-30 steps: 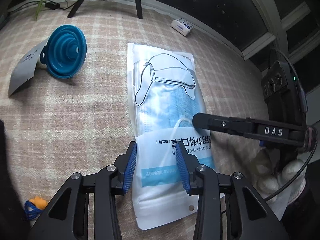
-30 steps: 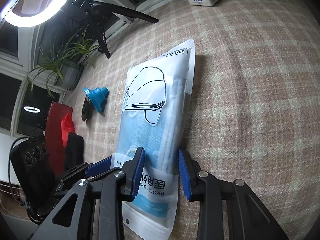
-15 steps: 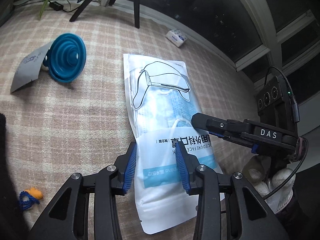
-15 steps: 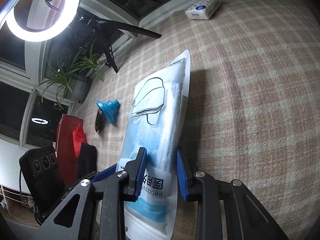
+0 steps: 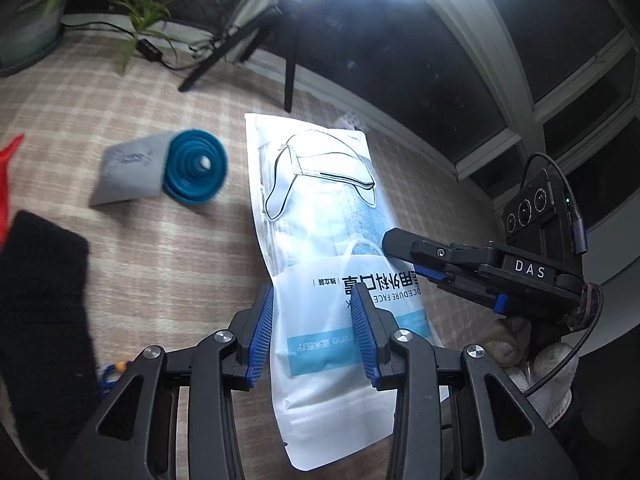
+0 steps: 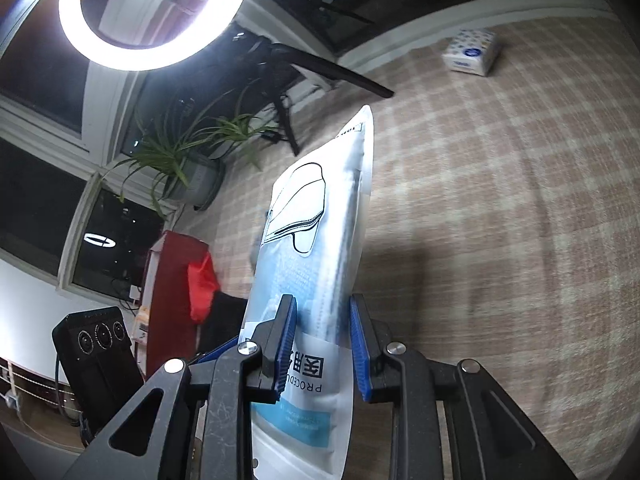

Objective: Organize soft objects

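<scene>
The mask pack point(image 5: 320, 240) hangs lifted off the checked rug point(image 5: 160, 260), held between both grippers, its printed mask drawing at the far end and the Chinese text and blue band at the near end. The left gripper point(image 5: 314, 328) has its jaws at a middling gap with the lower part of the pack lying between them: the left blue pad point(image 5: 262, 332) sits at the pack's left edge and the right pad overlaps its face near the text, but whether they truly pinch the pack cannot be told from this view. The right gripper point(image 6: 322, 340) comes at the pack from its right edge; in the left view its black finger point(image 5: 404, 242) lies across the pack just above the text, and in its own view the pack stands edge-on between the two blue pads, which press close on either side and grip it. The pack's far tip points toward the rug's far edge, where tripod legs point(image 5: 240, 44) and a plant point(image 6: 180, 152) stand under a ring light point(image 6: 152, 12). On the rug left of the pack lies a blue funnel point(image 5: 196, 172), blurred, touching a grey pouch point(image 5: 124, 176). A black cloth point(image 5: 40, 300) fills the near left corner of the left view, with a red bag point(image 6: 202, 284) and a red box point(image 6: 168, 280) beside it. A tissue pack point(image 6: 472, 52) lies well apart near the rug's far right edge
</scene>
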